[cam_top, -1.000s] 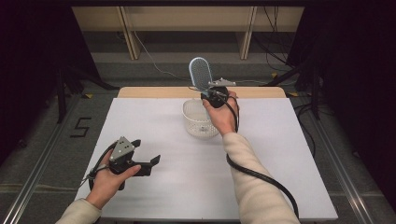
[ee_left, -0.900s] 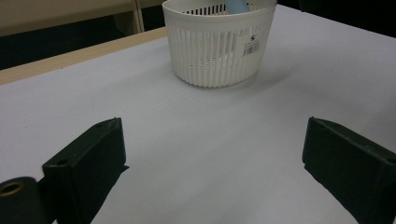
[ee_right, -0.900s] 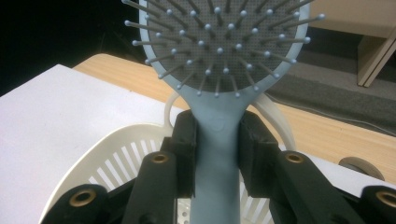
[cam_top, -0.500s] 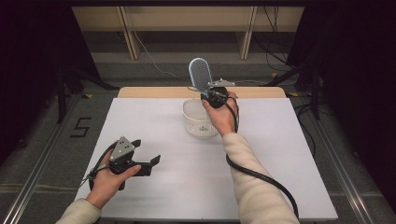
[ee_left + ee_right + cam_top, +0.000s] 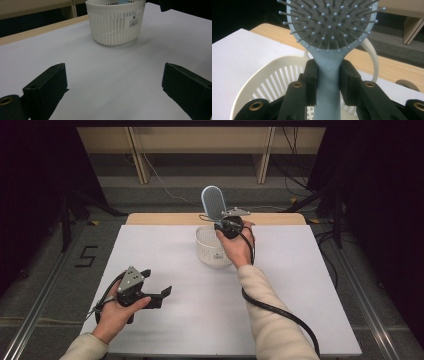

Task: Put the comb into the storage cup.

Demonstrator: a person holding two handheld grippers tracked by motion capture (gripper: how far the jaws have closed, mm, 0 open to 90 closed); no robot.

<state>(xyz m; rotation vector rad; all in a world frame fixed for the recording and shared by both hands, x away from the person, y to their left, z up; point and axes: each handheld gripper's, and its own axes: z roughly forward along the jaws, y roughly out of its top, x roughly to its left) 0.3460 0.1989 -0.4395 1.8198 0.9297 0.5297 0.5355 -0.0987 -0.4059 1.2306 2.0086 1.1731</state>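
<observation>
Right tool (image 5: 223, 223) is clamped on the brush (image 5: 213, 203) at the handle neck, just under the head. In the right gripper view both pads sit flat on the handle's sides (image 5: 327, 75), bristles facing the camera. Brush is upright, head up, held over the far rim of the basket (image 5: 214, 251). The lower handle runs out of frame, so can't tell whether its end is inside the basket.

Grip near the head probably keeps the long handle free to go down into the basket; gripping lower would put the tool against the rim.

Basket is white, slotted, standing upright on the white table (image 5: 300, 285) toward the far edge, nothing else around it. A thin pale loop arcs up behind the brush in the right gripper view; looks like the basket's handle, not certain.

Left tool (image 5: 155, 296) is idle: jaws wide apart, nothing between them, low over the table near the front left, well apart from the basket. The left gripper view looks straight at the basket wall (image 5: 115, 25), so it's parked clear but aimed to steady the basket if it tips.

Judgement: brush going in or coming out; the still frame doesn't say which.
</observation>
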